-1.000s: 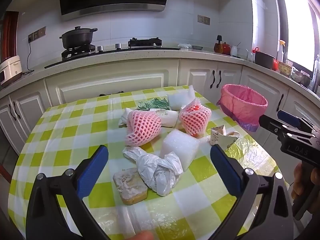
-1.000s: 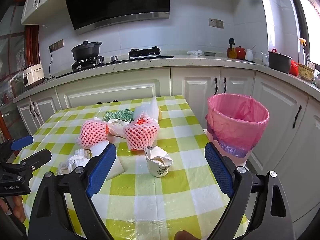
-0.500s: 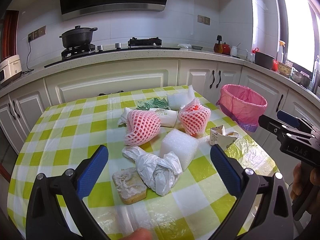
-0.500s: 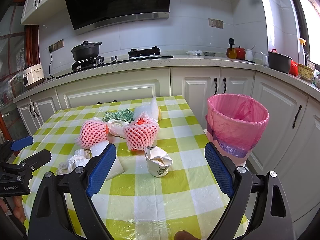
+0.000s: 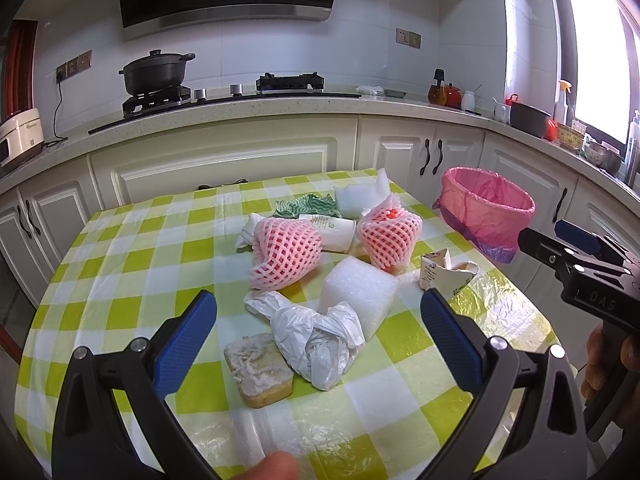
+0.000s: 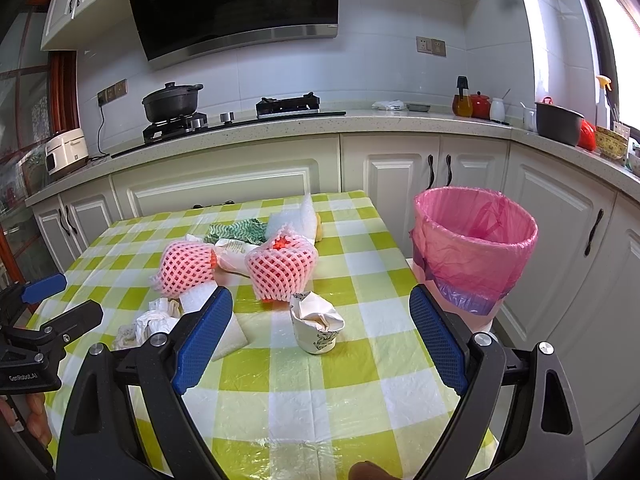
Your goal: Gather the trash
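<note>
In the left wrist view, the left hand-held gripper (image 5: 318,322) fills the lower part of the frame with its jaws spread wide and nothing between them. Just above it, at the centre, lie a crumpled white plastic bag (image 5: 316,338), a dirty sponge (image 5: 258,368) touching the bag's left side, and a white foam block (image 5: 360,292). Higher up are two pink foam nets (image 5: 286,252) and a green cloth (image 5: 306,206). At the right edge this view catches the right hand-held gripper from the side.

The right wrist view shows that right hand-held gripper (image 6: 320,338) from behind, also wide open and empty, with a crushed paper cup (image 6: 316,326) framed between its fingers on the checked bench (image 6: 360,396). Here the bag and sponge are mostly hidden behind the left finger. The pink-lined bin (image 6: 474,250) stands at centre right, beside the bench edge, its open inside visible; the left view shows it smaller, at the right.
</note>
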